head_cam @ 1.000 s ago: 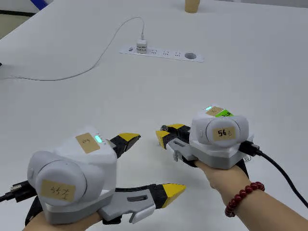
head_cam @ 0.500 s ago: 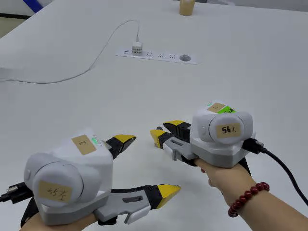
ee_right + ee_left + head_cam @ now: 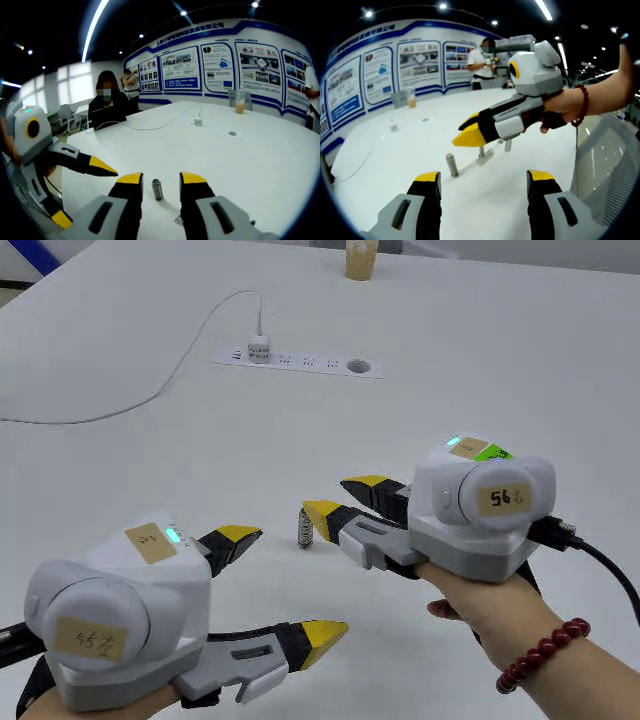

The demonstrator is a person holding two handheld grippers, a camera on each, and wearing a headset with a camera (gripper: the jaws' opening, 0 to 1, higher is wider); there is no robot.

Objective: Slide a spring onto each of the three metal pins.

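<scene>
A short metal pin with a spring (image 3: 305, 528) on it stands upright on the white table (image 3: 480, 360), just left of my right gripper (image 3: 343, 496), which is open and holds nothing. The right gripper view has this sprung pin (image 3: 157, 189) ahead of its open jaws (image 3: 161, 179), with a loose spring (image 3: 177, 219) lying lower right. My left gripper (image 3: 285, 585) is wide open and empty at the near left. From the left gripper (image 3: 484, 177) I see the sprung pin (image 3: 452, 164), a loose spring (image 3: 485, 156) lying flat, and a bare pin (image 3: 508, 145) under the right gripper (image 3: 495, 120).
A white power strip (image 3: 298, 362) with a plugged charger (image 3: 259, 347) and its cable (image 3: 150, 395) lies farther back. A cup (image 3: 361, 258) stands at the far edge. People stand or sit beyond the table (image 3: 106, 107). A mesh chair (image 3: 605, 165) is beside the table.
The right gripper has drawn up and to the right, uncovering the pin with a spring on it. The head camera has shifted. The left gripper stays open in about the same place.
</scene>
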